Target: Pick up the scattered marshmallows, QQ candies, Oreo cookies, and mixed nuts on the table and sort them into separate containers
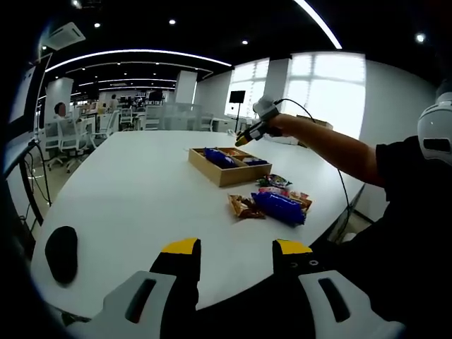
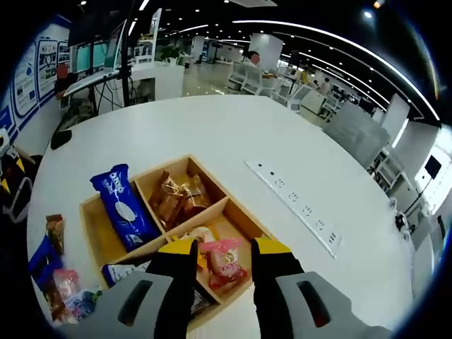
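Both of my grippers stand with jaws parted, grasping nothing. My left gripper [image 1: 232, 248] hangs over the near table edge, well apart from the wooden tray [image 1: 227, 175] and the loose packets [image 1: 272, 200] beside it. Wide bare white table [image 1: 134, 183] lies to its left, with one dark mouse [image 1: 61, 253] near the rim.

My right gripper [image 2: 220, 248] hovers just above the four-compartment tray [image 2: 95, 212]: one blue Oreo pack [image 2: 121, 206], brown nut packets [image 2: 176, 198], one pink packet [image 2: 224, 263] between my jaws. Several packets [image 2: 53, 272] lie outside at left; one power strip [image 2: 295, 205] runs at right.
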`<state>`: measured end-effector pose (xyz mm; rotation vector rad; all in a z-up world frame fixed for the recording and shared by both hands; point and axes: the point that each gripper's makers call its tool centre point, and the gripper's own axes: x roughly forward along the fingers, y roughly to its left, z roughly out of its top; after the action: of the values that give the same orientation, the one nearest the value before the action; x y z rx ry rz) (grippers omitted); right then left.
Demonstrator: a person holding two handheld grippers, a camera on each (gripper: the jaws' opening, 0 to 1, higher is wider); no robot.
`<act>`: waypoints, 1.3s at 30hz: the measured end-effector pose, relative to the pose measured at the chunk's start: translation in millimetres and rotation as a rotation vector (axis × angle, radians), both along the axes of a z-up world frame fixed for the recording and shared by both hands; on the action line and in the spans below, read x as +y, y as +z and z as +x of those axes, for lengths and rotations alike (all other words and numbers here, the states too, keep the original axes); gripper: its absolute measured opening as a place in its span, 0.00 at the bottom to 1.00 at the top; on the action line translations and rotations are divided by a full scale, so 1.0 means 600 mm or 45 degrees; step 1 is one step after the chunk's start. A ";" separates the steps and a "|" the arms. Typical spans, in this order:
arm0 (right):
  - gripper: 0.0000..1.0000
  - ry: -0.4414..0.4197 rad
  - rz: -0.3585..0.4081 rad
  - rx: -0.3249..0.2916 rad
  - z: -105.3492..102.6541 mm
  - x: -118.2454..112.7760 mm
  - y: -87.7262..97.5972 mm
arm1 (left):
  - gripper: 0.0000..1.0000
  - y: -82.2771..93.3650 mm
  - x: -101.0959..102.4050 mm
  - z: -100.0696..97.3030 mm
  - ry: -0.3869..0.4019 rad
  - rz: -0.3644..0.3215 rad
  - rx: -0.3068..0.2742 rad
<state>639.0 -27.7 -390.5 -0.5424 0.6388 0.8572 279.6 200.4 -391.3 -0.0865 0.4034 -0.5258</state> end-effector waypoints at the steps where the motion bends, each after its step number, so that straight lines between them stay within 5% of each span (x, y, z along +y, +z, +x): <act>1: 0.27 0.003 0.001 0.000 -0.003 -0.001 0.001 | 0.46 0.001 0.000 0.000 0.000 0.003 -0.001; 15: 0.28 0.043 0.044 -0.043 -0.003 -0.028 0.031 | 0.46 0.006 -0.009 0.002 -0.015 0.011 -0.008; 39: 0.27 0.071 0.115 -0.087 -0.049 -0.050 0.055 | 0.46 0.013 -0.012 -0.003 -0.014 0.029 -0.016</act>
<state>609.3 -57.6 -357.4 -0.5078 0.5221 0.9115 277.9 193.2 -383.4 -0.0590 0.3979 -0.5324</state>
